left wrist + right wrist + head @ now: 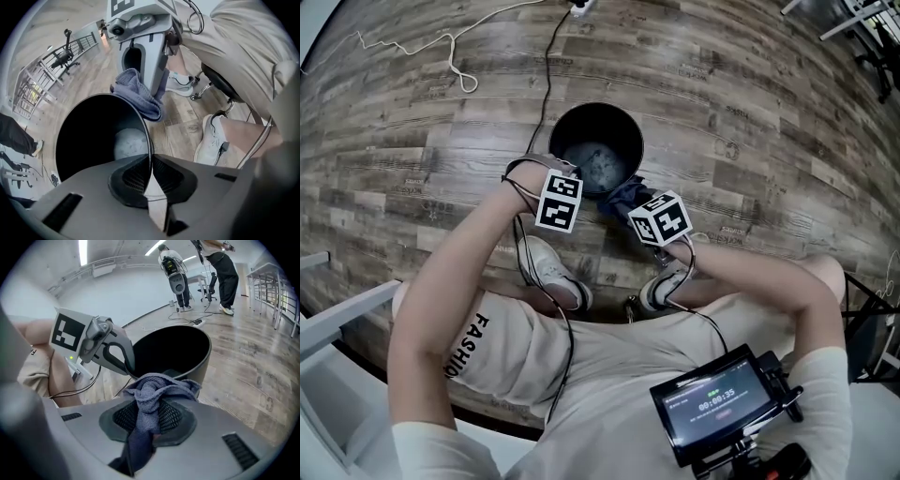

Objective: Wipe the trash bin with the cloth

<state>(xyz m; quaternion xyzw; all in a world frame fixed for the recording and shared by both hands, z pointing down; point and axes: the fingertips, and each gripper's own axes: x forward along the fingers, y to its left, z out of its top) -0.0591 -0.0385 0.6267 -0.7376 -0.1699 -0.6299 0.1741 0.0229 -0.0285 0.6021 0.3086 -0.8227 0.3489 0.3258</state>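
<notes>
Near the upper middle of the head view, the round black trash bin [619, 127] stands upright on the wood-plank floor [750, 112], with its mouth open and a pale, speckled bottom showing inside. At its lower left edge the left gripper [151, 174] has its jaws almost together, pinching the bin's thin rim wall between the pads. The right gripper [147, 414] is clamped on a bunched blue-grey cloth [157, 387], which is held just beside the rim at the bin's lower right. Below the bin are the person's white sneakers [555, 272]. A black cable [551, 66] and a white cord [455, 56] trail over the floor above it. A small screen [717, 405] sits at lower right.
</notes>
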